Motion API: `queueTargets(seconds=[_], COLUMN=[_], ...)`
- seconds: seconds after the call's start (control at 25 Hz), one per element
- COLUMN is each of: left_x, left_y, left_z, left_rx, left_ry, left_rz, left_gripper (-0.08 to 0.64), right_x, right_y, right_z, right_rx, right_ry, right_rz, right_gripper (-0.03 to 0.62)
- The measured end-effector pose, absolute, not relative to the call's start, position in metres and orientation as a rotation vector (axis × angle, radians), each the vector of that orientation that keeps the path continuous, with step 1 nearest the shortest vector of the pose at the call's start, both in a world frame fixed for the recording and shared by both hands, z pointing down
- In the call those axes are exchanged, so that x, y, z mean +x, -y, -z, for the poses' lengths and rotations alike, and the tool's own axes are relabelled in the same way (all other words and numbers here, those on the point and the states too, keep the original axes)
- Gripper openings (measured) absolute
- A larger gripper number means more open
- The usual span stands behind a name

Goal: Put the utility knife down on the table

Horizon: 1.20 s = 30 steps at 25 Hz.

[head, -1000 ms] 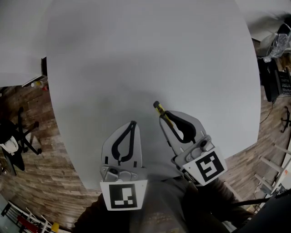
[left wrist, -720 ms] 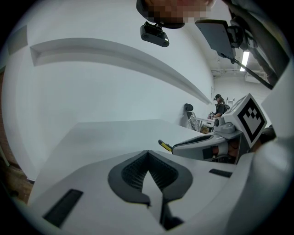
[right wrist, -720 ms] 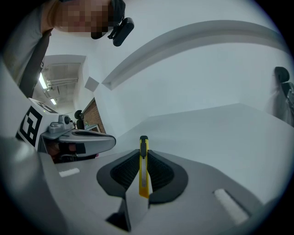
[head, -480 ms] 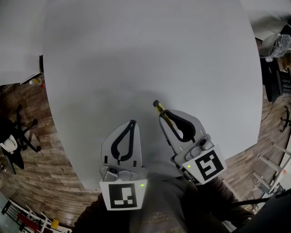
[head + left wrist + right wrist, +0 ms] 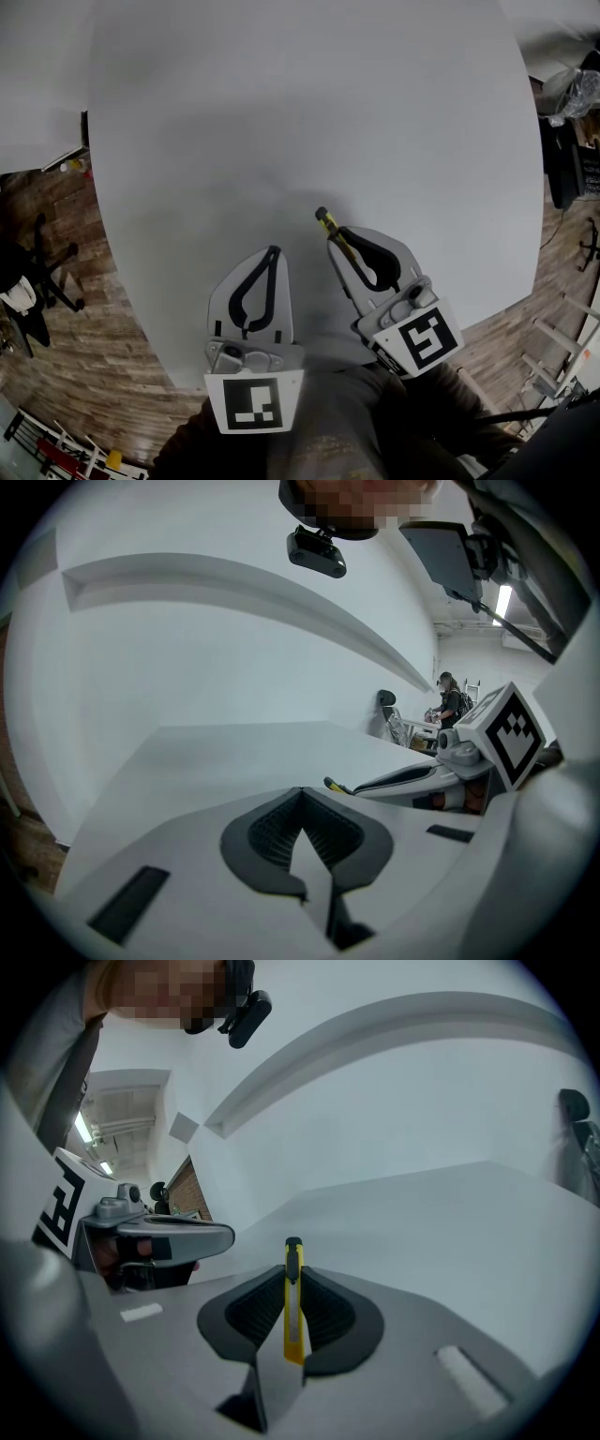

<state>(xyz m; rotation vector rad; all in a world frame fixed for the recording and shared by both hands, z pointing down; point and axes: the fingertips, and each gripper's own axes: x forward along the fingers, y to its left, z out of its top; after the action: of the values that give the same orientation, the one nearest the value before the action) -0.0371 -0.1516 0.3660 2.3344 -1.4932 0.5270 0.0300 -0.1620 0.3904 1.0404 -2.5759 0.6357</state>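
A slim yellow utility knife (image 5: 294,1302) with a black tip is clamped between the jaws of my right gripper (image 5: 293,1283), its tip pointing forward past them. From the head view the utility knife (image 5: 330,226) sticks out ahead of the right gripper (image 5: 341,240), above the near part of the white table (image 5: 309,112). My left gripper (image 5: 272,255) hangs beside it on the left, jaws shut with nothing between them. The left gripper view shows its own closed pads (image 5: 302,803) and the knife (image 5: 337,786) off to the right.
The large white table (image 5: 441,1213) spreads wide ahead of both grippers. Wood flooring (image 5: 56,328) borders it at left, with a black chair (image 5: 33,281) there. Cluttered shelves and bags (image 5: 572,103) stand off the right edge. A person (image 5: 452,705) stands far back.
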Motion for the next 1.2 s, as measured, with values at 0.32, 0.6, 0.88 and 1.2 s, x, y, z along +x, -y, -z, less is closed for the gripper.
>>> queueTargets(seconds=[0.32, 0.6, 0.88, 1.2], left_x=[-0.035, -0.036, -0.037, -0.037], left_y=[0.152, 0.152, 0.15, 0.149], left_z=[-0.368, -0.369, -0.373, -0.375], left_rx=[2.334, 2.321, 2.318, 2.308], left_ry=[1.486, 1.494, 1.485, 1.48], left_rz=[-0.528, -0.506, -0.525, -0.533], left_gripper=[0.0, 0.0, 0.0, 0.0], right_x=[0.032, 0.032, 0.032, 0.032], right_y=[0.161, 0.16, 0.159, 0.158], right_z=[-0.392, -0.397, -0.4, -0.404], right_rx=[1.039, 1.037, 1.03, 1.024], right_ry=[2.562, 2.542, 2.537, 2.529], right_rz=[-0.647, -0.651, -0.655, -0.668], right_gripper=[0.052, 0.052, 0.052, 0.052])
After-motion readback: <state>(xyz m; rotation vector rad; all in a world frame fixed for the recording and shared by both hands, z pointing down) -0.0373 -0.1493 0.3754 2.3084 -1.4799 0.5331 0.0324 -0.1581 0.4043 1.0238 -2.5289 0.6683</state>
